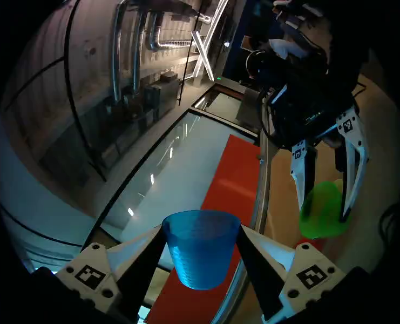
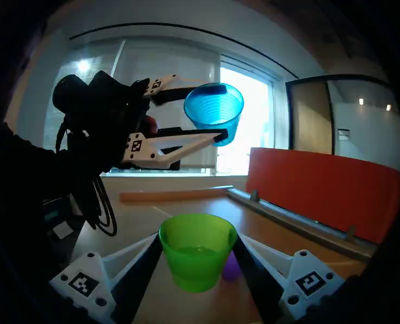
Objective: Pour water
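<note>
The blue cup (image 1: 201,254) is a translucent blue with fine horizontal ribbing. The green cup (image 2: 198,251) is a bright, translucent lime green. The left gripper (image 1: 201,232) and the right gripper (image 2: 198,237) are both white, with black inner finger faces and black-and-white square markers near their bases. The partition (image 2: 329,189) is flat red-orange, the table (image 2: 146,216) is a warm wood brown, and a small object (image 2: 231,268) behind the green cup shows purple.

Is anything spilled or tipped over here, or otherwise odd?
No spill shows. The blue cup, held up in the left hand-held gripper, is tipped toward the upright green cup, which holds a little liquid.
</note>
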Demonstrator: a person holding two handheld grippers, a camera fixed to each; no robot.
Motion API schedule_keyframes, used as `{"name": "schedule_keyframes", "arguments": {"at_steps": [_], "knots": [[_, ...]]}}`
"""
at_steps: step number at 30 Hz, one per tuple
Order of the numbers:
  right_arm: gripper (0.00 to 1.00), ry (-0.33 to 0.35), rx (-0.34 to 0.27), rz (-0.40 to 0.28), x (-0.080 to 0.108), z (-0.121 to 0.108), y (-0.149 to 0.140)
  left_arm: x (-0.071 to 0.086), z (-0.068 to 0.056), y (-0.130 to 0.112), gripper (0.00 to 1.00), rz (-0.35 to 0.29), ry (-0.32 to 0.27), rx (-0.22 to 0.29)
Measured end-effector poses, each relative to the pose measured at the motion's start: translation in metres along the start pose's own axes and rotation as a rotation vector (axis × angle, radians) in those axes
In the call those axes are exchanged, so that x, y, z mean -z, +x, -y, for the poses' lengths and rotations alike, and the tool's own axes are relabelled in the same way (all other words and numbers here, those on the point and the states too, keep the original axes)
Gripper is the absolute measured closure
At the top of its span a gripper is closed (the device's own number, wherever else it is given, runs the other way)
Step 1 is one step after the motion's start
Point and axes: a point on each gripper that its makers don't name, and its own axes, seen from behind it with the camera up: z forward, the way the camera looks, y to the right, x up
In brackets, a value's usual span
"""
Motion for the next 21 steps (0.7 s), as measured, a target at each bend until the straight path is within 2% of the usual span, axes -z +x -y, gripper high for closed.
{"name": "schedule_keyframes", "arguments": {"at_steps": [6, 12, 21], "knots": [[0.09, -0.004, 0.001, 0.0, 0.001, 0.0, 0.001, 0.003, -0.004, 0.0, 0.13, -0.009, -0.012, 0.124], [0.09, -0.008, 0.004, -0.001, 0.003, 0.0, 0.002, 0.005, -0.002, -0.003, 0.13, 0.001, -0.007, 0.258], [0.09, -0.011, 0.009, -0.005, 0.005, 0.001, 0.004, 0.003, 0.001, -0.01, 0.13, 0.013, -0.008, 0.521]]}}
